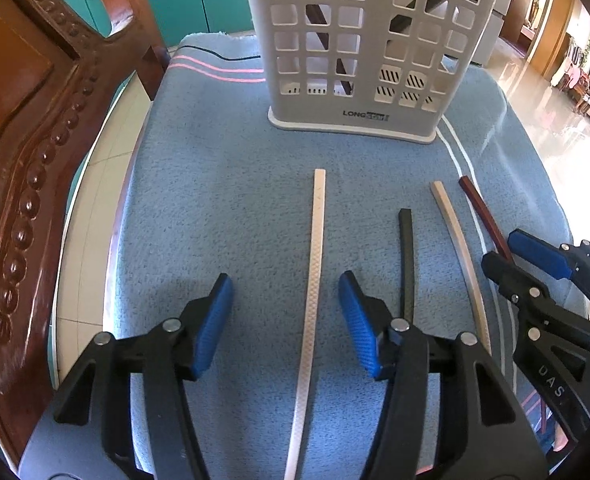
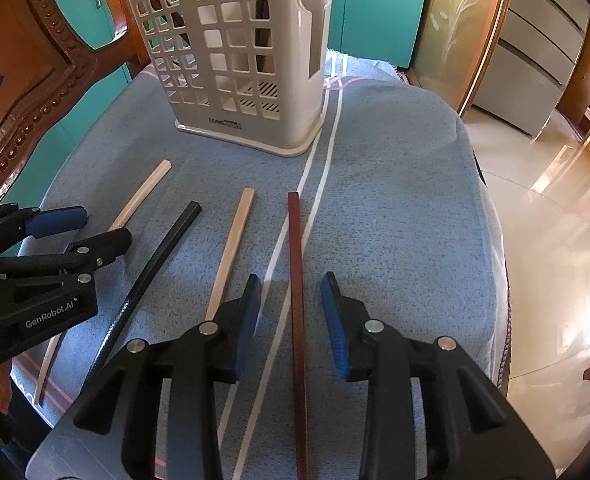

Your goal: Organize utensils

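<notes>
Several chopsticks lie side by side on a blue cloth [image 1: 215, 200] in front of a white slotted utensil holder [image 1: 359, 40], which has dark sticks standing inside. My left gripper [image 1: 283, 279] is open and straddles the white chopstick [image 1: 317, 248] without touching it. To its right lie a black chopstick [image 1: 406, 264], a beige one [image 1: 459, 240] and a red-brown one [image 1: 483, 216]. My right gripper [image 2: 291, 280] is open around the red-brown chopstick [image 2: 295, 240], with a gap on both sides. The holder [image 2: 231, 60] stands at the back in the right wrist view too.
A carved dark wooden chair back [image 1: 35, 140] rises close on the left. White stripes [image 2: 315, 184] run along the cloth. The cloth-covered surface drops off to a shiny floor [image 2: 555, 240] on the right. Teal cabinet doors [image 2: 375, 8] stand behind.
</notes>
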A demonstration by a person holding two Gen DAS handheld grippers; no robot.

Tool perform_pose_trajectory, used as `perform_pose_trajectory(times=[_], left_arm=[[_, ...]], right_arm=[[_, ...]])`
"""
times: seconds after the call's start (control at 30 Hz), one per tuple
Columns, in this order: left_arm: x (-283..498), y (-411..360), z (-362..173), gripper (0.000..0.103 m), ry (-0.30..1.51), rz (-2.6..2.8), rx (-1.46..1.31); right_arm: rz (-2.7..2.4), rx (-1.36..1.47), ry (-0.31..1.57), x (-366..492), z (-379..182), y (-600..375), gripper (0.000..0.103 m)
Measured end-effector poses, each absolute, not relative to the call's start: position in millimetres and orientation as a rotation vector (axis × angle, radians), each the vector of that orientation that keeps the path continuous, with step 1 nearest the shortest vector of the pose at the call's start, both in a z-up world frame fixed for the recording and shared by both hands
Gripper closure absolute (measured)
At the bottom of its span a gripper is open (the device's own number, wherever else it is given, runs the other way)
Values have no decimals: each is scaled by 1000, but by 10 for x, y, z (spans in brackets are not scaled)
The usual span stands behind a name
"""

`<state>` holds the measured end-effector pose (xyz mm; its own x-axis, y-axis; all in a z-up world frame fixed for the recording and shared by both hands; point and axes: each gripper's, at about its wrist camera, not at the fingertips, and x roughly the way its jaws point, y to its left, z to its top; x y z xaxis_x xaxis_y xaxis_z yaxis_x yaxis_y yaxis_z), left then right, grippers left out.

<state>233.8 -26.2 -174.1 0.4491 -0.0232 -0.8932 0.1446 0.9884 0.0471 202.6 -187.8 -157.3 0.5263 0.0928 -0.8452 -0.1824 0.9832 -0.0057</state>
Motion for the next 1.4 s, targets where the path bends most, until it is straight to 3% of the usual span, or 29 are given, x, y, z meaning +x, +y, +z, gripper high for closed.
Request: perform_pose_trajectory(times=[0.53,0.63,0.77,0.87,0.9,1.13,1.4], left_arm=[[2337,-266,-1745,39,1104,-89,124],[2352,-248,-1748,39,1109,-93,120],[2362,-251,-1737,59,1118,-142,94],[2346,-324,-1722,80,1113,-180,104],[2344,-337,-1720,94,1112,-184,103],[2219,-254,-1515,96,1053,-215,28],[1869,-45,-710,96,864,-254,-27]], right_arm=[[173,-101,994,1992,-1577,-1867,69],[189,-87,997,1995,-1564,-1884,88],[205,-72,1005,2012,-1548,-1909,96],[218,-68,1004,2019,-1541,-1924,96],[224,-59,1003,2016,-1534,-1939,97],[246,-28,891,1823,-1161,-2033,97],[335,-6,709,1424,-311,-2097,97]])
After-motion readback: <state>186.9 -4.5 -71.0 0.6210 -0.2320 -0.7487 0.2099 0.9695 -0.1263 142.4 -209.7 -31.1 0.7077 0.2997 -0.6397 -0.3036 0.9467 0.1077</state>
